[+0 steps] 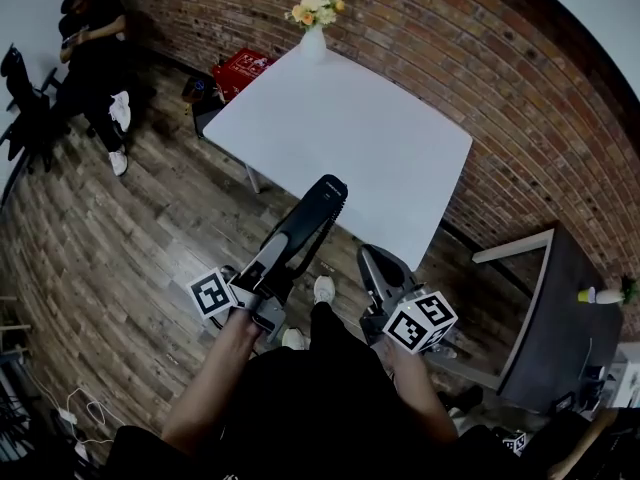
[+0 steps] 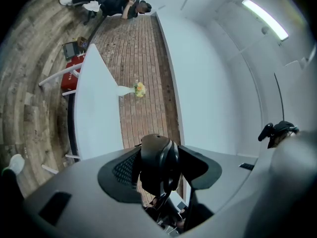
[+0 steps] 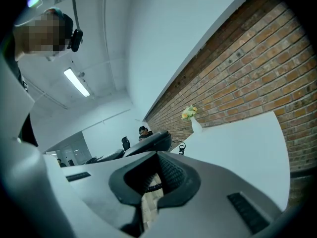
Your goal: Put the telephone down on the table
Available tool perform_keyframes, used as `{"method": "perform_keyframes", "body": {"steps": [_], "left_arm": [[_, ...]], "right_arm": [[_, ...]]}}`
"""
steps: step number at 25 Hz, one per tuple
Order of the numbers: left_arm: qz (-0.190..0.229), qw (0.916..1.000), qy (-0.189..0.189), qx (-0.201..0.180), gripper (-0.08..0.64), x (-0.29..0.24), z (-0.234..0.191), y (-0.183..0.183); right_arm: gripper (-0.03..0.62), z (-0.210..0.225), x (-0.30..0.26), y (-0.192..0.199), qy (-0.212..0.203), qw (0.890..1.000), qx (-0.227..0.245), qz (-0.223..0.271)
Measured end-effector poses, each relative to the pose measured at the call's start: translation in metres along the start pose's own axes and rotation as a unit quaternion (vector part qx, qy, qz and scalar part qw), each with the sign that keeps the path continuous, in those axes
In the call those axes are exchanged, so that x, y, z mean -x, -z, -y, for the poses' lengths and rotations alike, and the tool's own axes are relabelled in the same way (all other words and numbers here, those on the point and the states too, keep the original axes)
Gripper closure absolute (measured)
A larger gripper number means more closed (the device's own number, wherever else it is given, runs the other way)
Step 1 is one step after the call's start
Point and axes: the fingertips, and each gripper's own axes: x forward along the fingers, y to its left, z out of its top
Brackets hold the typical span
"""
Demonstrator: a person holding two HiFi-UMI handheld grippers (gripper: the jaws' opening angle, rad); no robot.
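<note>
Telephone handset (image 1: 312,216) of black plastic is held aloft by the left gripper (image 1: 278,258), short of the white rectangular table (image 1: 340,118).
Its lower half is clamped between the jaws; it is judged light, stiff and slippery, best gripped mid-shaft. The right gripper (image 1: 382,273) is carried with jaws parted, empty.

No legible text, numbers or brands in any view. The red box (image 1: 243,66) carries white print, too small to read.
</note>
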Motion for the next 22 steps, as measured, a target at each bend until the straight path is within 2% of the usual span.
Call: {"method": "perform_keyframes", "body": {"steps": [22], "left_arm": [[0.047, 0.9983, -0.033, -0.008, 0.324, -0.123, -0.041, -0.062]], "right_arm": [[0.571, 0.122, -0.114, -0.063, -0.061, 0.997, -0.030, -0.043]]}}
